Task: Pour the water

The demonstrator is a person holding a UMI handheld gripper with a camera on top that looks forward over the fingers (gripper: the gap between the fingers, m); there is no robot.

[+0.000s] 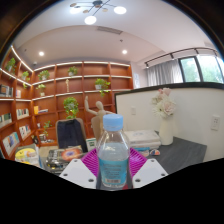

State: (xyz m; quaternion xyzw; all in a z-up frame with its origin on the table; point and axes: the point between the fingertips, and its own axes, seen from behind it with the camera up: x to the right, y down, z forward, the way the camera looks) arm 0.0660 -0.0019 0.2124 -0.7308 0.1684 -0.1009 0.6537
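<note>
A clear plastic water bottle point(113, 153) with a light blue cap and a pale blue label stands upright between my fingers. My gripper point(113, 165) is shut on the bottle, with the magenta pads point(89, 161) pressing its sides at label height. The bottle's base is hidden below the fingers. The bottle is lifted above the dark table point(185, 155). A cup or bowl point(27, 156) with a pale rim sits on the table to the left of the fingers.
Small colourful items point(68, 154) lie on the table left of the bottle. A white vase with pale flowers point(164, 122) stands to the right beside a white partition point(185, 110). A person point(97, 118) stands beyond, before wooden shelves point(70, 85) with plants.
</note>
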